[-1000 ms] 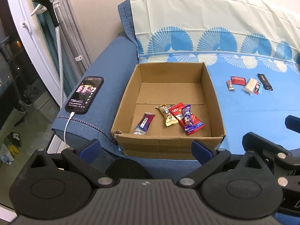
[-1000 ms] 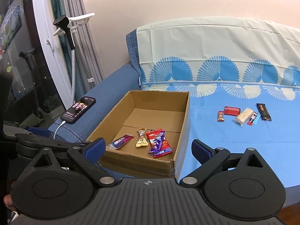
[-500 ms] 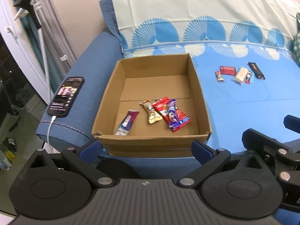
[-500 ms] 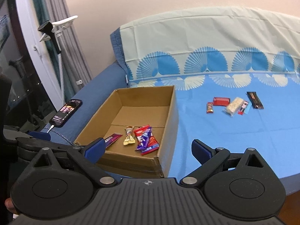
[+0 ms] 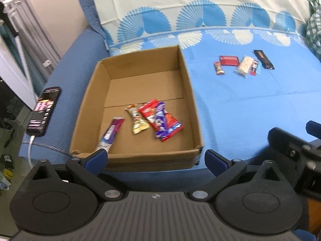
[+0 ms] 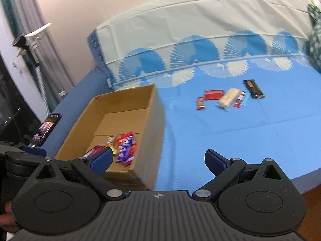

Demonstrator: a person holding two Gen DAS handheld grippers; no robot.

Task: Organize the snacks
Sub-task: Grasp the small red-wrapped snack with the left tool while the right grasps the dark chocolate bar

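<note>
On the blue bed sheet (image 6: 230,136), right of the cardboard box (image 5: 192,108), five loose snacks lie in a cluster: small red-brown bar (image 6: 200,103), red packet (image 6: 213,94), pale wafer pack (image 6: 229,98), red-and-blue stick (image 6: 241,98), dark bar (image 6: 253,88). Against the views from a second ago, both cameras have swung rightward; the cluster now sits nearer the middle of the right wrist view and the box has slid left. Box contents unchanged: purple stick (image 5: 110,133), gold wrapper (image 5: 137,121), red and purple packs overlapping (image 5: 160,122). Left gripper (image 5: 155,158) spread wide, nothing between its fingers; right gripper (image 6: 157,160) likewise released and empty. Phone (image 5: 44,111) on the dark blue edge, not involved. Judgement: the right tongs are heading for the cluster, still well apart from it; about half the snacks remain to box.
</note>
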